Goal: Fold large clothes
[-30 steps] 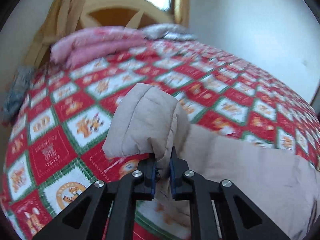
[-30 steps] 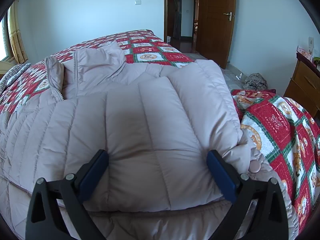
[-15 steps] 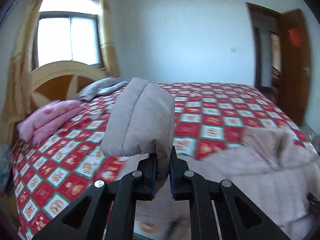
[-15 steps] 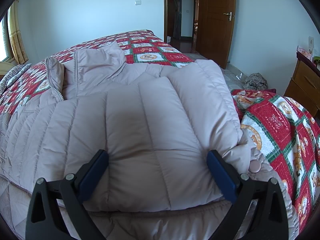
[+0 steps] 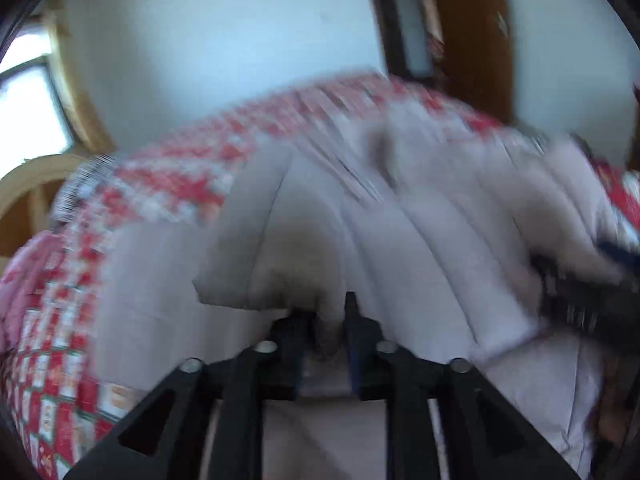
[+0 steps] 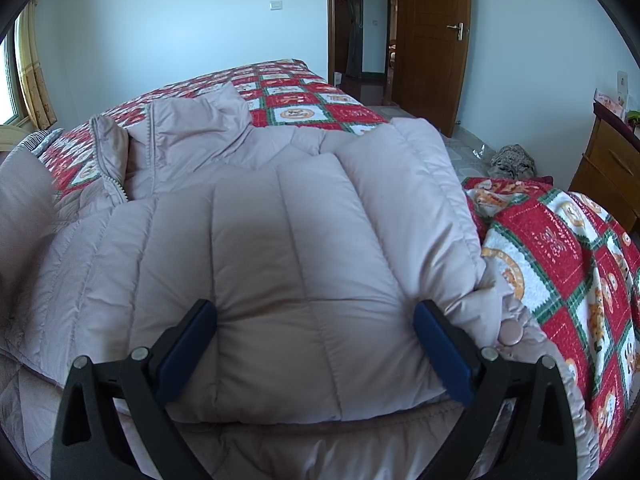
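A large pale pink-beige puffer jacket (image 6: 304, 248) lies spread on the bed, its collar (image 6: 196, 120) toward the far side. My right gripper (image 6: 316, 332) is open, its blue-padded fingers (image 6: 188, 344) resting on either side of a folded sleeve on the jacket's front. My left gripper (image 5: 322, 332) is shut on the cuff of the other sleeve (image 5: 276, 248) and holds it over the jacket body (image 5: 440, 240); this view is motion-blurred. The lifted sleeve shows at the left edge of the right wrist view (image 6: 20, 208). The right gripper shows at the right of the left wrist view (image 5: 580, 300).
The bed has a red, white and green patchwork quilt (image 6: 560, 248). Pink pillows (image 5: 20, 280) and a wooden headboard (image 5: 32, 184) are at the left. A wooden door (image 6: 432, 40), a dresser (image 6: 608, 168) and a grey bundle (image 6: 512, 160) on the floor are at the right.
My left gripper has swung the sleeve from the pillow side across toward the jacket body and the right gripper. The right gripper has not moved.
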The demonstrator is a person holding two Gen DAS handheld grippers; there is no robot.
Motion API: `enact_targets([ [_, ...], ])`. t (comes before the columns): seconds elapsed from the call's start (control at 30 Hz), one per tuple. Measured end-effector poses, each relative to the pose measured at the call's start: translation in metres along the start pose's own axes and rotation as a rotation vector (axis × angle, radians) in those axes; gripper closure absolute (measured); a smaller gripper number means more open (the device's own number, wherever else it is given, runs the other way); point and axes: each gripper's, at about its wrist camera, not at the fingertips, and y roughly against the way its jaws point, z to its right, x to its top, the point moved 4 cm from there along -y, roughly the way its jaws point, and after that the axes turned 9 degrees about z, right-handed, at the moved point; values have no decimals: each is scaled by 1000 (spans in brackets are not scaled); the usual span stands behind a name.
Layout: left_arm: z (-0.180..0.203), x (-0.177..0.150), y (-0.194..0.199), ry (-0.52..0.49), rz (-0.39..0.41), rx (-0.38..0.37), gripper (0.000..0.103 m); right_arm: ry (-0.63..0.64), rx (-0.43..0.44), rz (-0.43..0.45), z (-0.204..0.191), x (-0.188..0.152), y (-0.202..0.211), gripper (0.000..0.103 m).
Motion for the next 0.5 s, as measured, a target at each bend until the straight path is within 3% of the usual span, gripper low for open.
enact_targets([
  [0.03,9,-7,-6,-35,-27,-4,67,0,0,0,0,0,0,1],
  [0.1,20,-11,-1,-130,13,49,62,1,-1,0,0,0,0,1],
  [0.17,30,-12,11,-218,38,80,51,0,0,0,0,0,0,1],
  [0.23,29,-13,34,-228,88,51,37,-1,1,0,0,0,0,1],
  [0.33,-1,-17,74,-94,158,-10,13,-7,4,4,0,0,0,1],
  [0.4,-35,-25,91,26,198,17,12,-17,3,21,2,1,4,1],
  [0.5,-92,-42,85,160,159,156,11,-83,66,96,5,7,28,2],
])
